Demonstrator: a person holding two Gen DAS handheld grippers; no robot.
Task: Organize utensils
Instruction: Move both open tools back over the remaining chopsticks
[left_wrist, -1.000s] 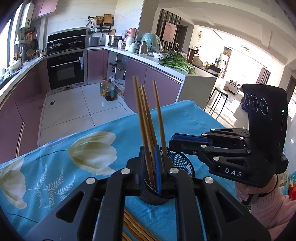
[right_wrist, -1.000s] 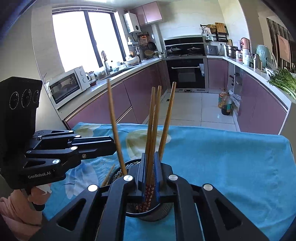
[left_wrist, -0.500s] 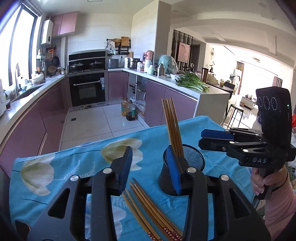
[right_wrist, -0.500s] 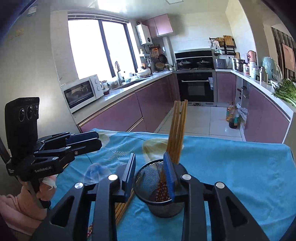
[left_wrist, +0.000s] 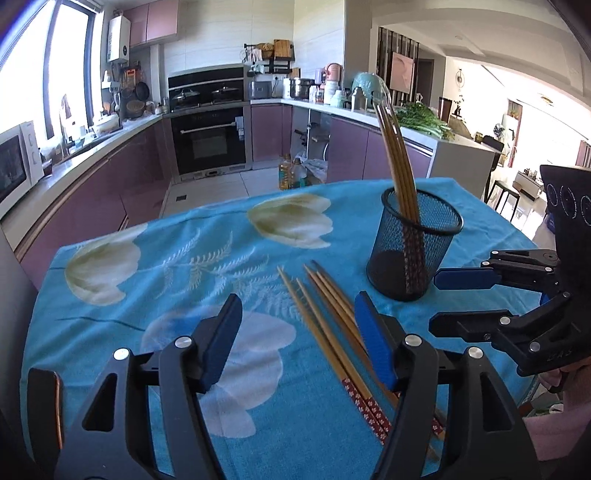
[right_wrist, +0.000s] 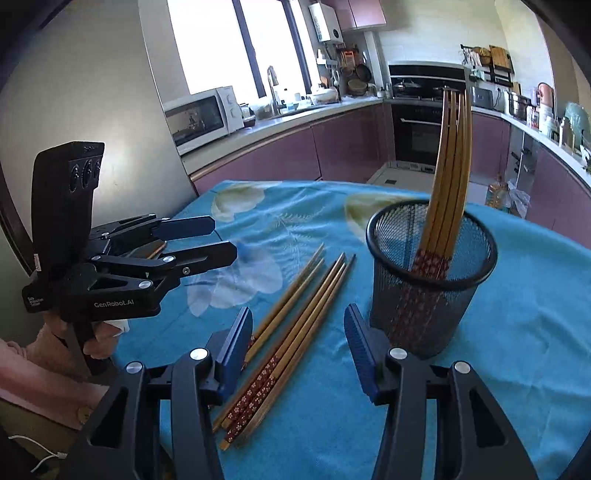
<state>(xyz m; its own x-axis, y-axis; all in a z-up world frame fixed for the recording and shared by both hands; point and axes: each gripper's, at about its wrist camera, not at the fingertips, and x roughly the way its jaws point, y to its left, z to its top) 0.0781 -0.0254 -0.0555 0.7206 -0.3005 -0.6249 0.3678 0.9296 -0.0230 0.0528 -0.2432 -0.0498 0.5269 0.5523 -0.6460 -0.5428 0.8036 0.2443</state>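
My left gripper (left_wrist: 297, 336) is wide open, nothing between its blue pads (left_wrist: 225, 332), hovering low over the tabletop (left_wrist: 177, 258). My right gripper (right_wrist: 299, 343) is spread open too, empty. In the right wrist view the left gripper (right_wrist: 218, 240) shows off to the left with its fingers apart; in the left wrist view the right gripper (left_wrist: 447, 299) shows at the right edge, fingers apart.

Loose chopsticks (left_wrist: 325, 325) lie flat on the blue floral cloth (left_wrist: 221, 251), running diagonally between and just ahead of the left gripper's fingers. Red patterned ends point toward me. In the right wrist view the same loose chopsticks (right_wrist: 291, 325) fan out between that gripper's fingers, one pair a bit apart from the rest; can't count them exactly.

Black mesh holder (left_wrist: 417, 243) stands upright on the cloth, ahead and right of the left gripper, just beyond the loose chopsticks, not touching them. From the right wrist it sits close, just ahead of the right finger, mesh holder (right_wrist: 430, 280).

Bundle of chopsticks in the holder (left_wrist: 397, 166), red ends down, tips up, leaning against the rim. Same bundle (right_wrist: 448, 173) in the right view.

Behind: oven (left_wrist: 208, 136), microwave (right_wrist: 203, 118), greens on the counter (left_wrist: 424, 120).
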